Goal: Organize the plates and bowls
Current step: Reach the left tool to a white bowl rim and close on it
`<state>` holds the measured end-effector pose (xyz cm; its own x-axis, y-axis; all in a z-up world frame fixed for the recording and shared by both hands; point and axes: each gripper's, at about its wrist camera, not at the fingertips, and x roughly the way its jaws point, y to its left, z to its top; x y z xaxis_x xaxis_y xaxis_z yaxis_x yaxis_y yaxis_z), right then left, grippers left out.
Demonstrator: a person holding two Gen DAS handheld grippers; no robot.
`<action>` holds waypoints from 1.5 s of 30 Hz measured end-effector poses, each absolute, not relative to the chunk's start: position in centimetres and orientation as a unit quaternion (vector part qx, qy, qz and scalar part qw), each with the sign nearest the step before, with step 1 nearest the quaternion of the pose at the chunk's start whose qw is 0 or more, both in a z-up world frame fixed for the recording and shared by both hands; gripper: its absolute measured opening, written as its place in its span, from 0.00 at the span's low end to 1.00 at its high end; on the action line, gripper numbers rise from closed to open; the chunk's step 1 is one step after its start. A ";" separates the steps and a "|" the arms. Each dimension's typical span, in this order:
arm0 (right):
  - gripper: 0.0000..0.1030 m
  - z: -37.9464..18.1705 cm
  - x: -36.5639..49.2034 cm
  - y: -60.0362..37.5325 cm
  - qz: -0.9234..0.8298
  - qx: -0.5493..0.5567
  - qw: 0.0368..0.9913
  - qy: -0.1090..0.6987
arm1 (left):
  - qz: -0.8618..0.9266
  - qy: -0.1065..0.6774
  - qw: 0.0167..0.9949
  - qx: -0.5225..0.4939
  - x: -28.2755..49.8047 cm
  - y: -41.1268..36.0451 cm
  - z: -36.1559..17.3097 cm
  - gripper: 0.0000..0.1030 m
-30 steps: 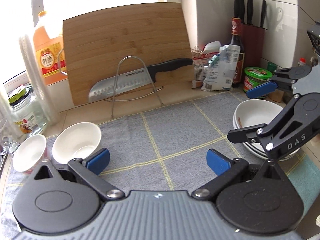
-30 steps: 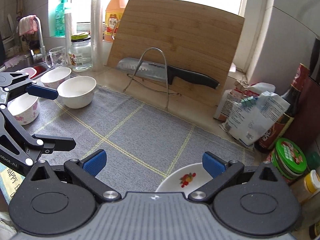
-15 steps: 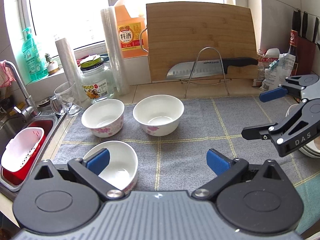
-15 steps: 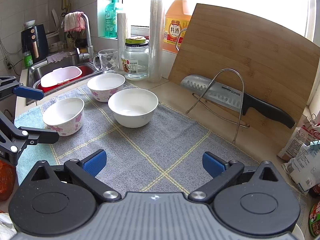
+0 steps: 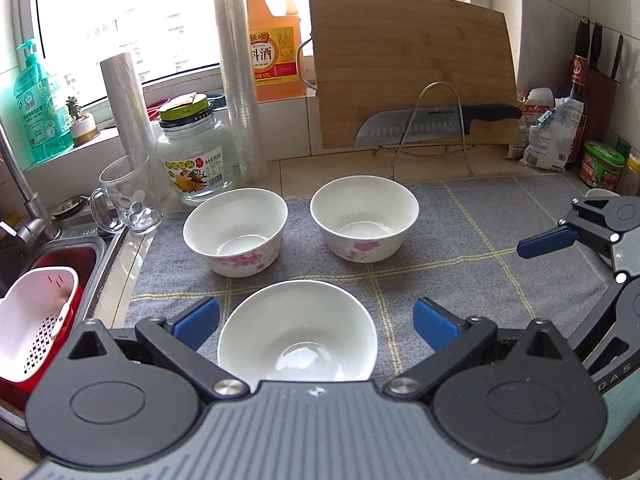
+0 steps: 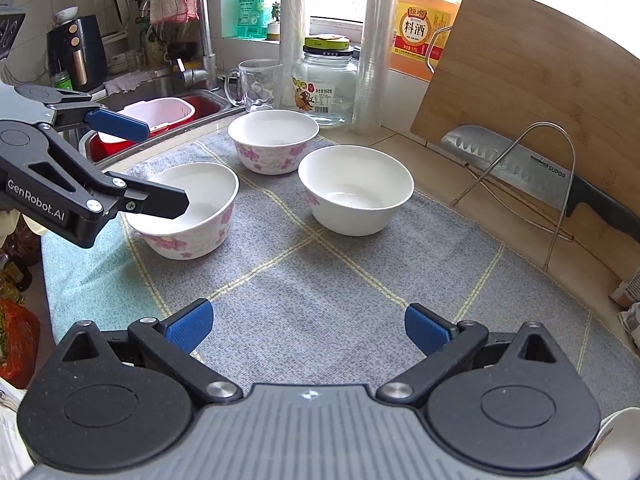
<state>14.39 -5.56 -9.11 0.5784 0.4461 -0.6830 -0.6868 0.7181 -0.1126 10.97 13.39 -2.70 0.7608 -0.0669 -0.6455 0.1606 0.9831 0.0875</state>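
1. Left wrist view: three white bowls sat on a grey checked mat [image 5: 460, 240]. The nearest bowl [image 5: 298, 334] lay between the blue pads of the left gripper [image 5: 316, 322], whose jaws were spread wide, not touching it and holding nothing. Two floral bowls stood farther off, one at far left [image 5: 236, 232] and one at far right [image 5: 364, 218], apart from each other.
2. Behind them stood a glass mug [image 5: 128, 200], a lidded jar [image 5: 196, 160], an orange bottle [image 5: 274, 36] and a wooden cutting board [image 5: 412, 60], with a knife [image 5: 436, 122] resting on a wire rack. A sink [image 5: 60, 256] with a white basket lay at left. The right gripper [image 5: 560, 268] reached in from the right edge, jaws apart.
3. Right wrist view: the right gripper [image 6: 308, 330] hovered over bare mat [image 6: 320, 304], jaws wide and empty, all three bowls farther away.
4. The left gripper [image 6: 148, 164] entered from the left, one finger above the near-left bowl [image 6: 196, 216] and the other over its inside. The far-left bowl [image 6: 274, 140] and right bowl [image 6: 356, 188] stood unobstructed.
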 end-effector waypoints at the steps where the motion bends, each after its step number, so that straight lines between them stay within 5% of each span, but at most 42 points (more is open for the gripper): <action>1: 1.00 -9.4 14.3 -4.7 0.320 -0.183 0.870 0.328 | -0.066 0.341 0.935 0.072 11.2 14.1 -2.8 0.99; 17: 1.00 -14.7 12.8 5.7 0.312 -0.184 0.858 0.364 | -0.120 0.384 0.912 0.082 14.4 21.2 -5.4 0.99; 34: 1.00 -15.7 12.0 6.1 0.296 -0.163 0.876 0.345 | -0.194 0.427 0.877 0.107 17.0 21.1 -6.5 0.97; 42: 0.99 -14.6 11.9 7.6 0.300 -0.192 0.880 0.313 | -0.229 0.431 0.864 0.126 17.6 20.0 -6.3 0.81; 45: 0.91 -14.5 11.9 8.0 0.303 -0.202 0.878 0.310 | -0.237 0.432 0.860 0.132 17.7 19.7 -6.3 0.73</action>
